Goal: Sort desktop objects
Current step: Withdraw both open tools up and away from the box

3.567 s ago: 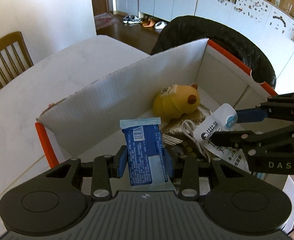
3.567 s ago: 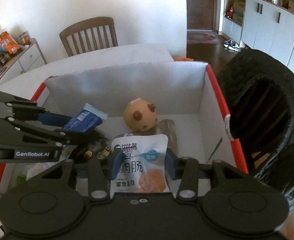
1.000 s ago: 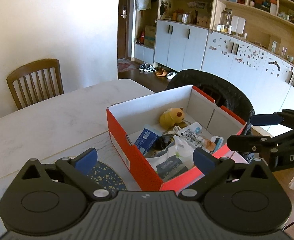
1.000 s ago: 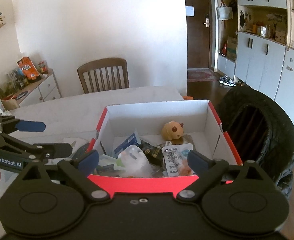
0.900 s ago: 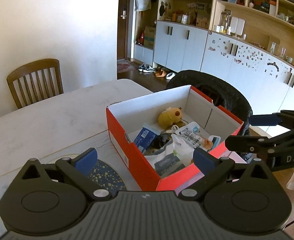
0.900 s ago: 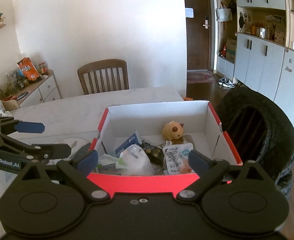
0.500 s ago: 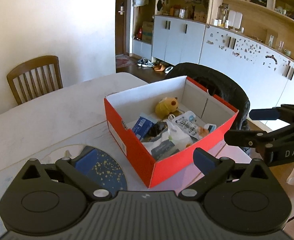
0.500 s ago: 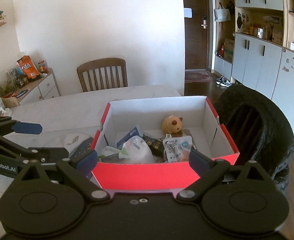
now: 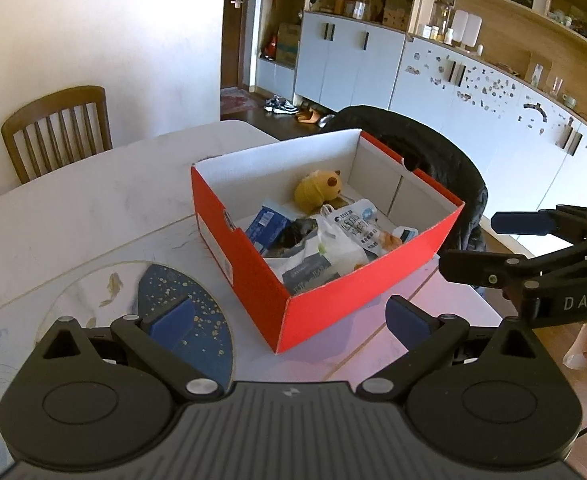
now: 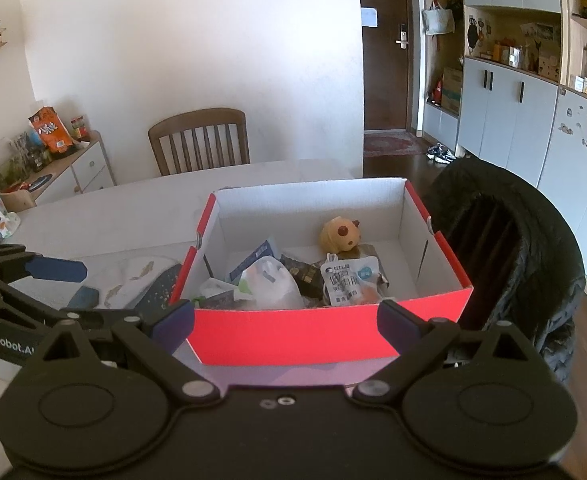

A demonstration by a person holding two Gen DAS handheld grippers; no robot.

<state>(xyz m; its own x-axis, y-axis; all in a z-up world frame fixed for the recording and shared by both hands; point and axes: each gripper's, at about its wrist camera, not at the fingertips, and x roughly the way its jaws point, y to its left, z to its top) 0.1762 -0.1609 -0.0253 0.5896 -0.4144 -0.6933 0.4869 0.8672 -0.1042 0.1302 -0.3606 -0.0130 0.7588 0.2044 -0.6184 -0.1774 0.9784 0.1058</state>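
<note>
Your left gripper (image 9: 289, 318) and right gripper (image 10: 285, 322) both hang spread and empty on the near side of the red box (image 10: 293, 334), where the yellow plush (image 10: 339, 234) lies among packets.

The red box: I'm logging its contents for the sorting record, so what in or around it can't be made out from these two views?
- Red box floor, both views: covered by the piled packets.
- Dark wrapper, right wrist view: too small to read, half under the white plastic bag.
- Blue packet, left wrist view: print too small.
- Patterned mat, left wrist view: near part behind the left gripper.
</note>
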